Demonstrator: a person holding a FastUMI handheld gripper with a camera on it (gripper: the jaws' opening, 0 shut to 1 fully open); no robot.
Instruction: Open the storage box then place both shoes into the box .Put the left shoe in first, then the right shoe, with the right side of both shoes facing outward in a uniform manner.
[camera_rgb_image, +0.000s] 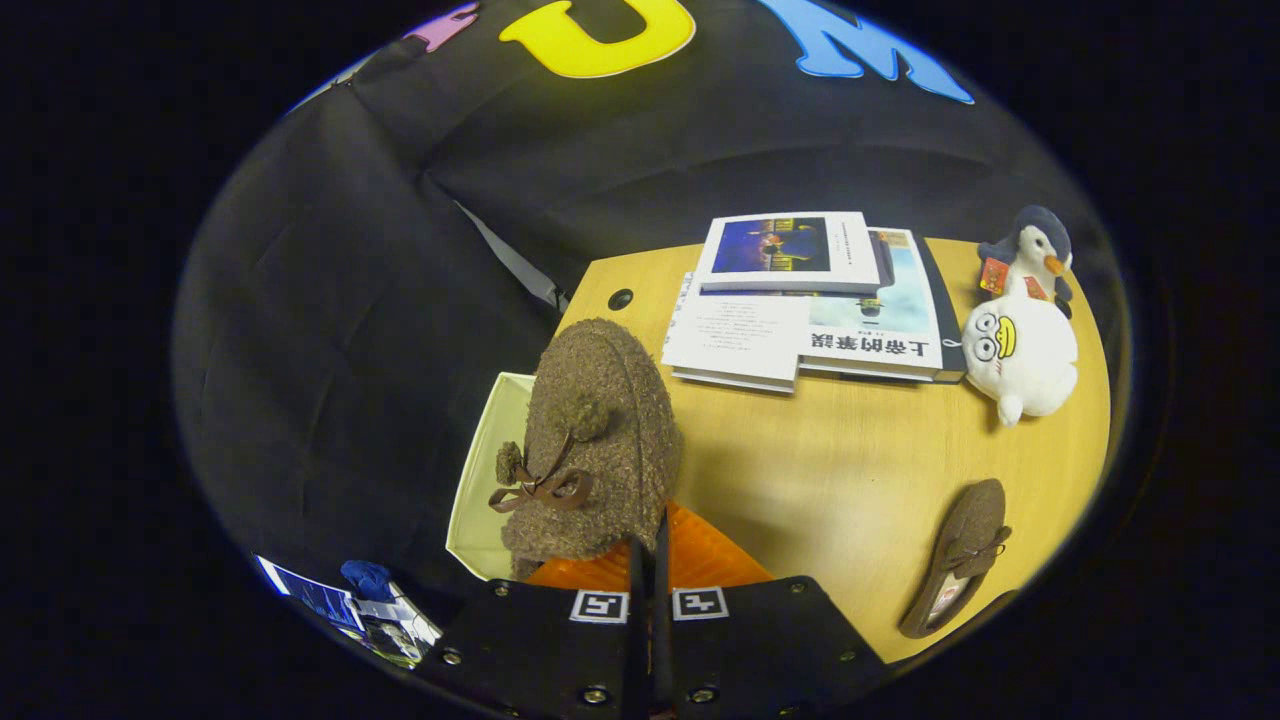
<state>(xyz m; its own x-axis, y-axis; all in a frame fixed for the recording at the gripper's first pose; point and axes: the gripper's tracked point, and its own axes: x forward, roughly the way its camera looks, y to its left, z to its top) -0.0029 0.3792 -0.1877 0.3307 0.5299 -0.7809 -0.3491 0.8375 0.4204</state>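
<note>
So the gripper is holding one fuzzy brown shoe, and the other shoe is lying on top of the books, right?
Not quite. In the gripper view the gripper does hold one fuzzy brown shoe, but the other shoe lies on the bare wooden table, well apart from the books.

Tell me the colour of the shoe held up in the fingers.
Brown, fuzzy, with a darker brown bow; the shoe shows in the gripper view.

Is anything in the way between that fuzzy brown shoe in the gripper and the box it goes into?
Nothing visible blocks it. The gripper is closed on the brown shoe, which hangs right over the pale open box at the table's edge. The other shoe lies well aside.
</note>
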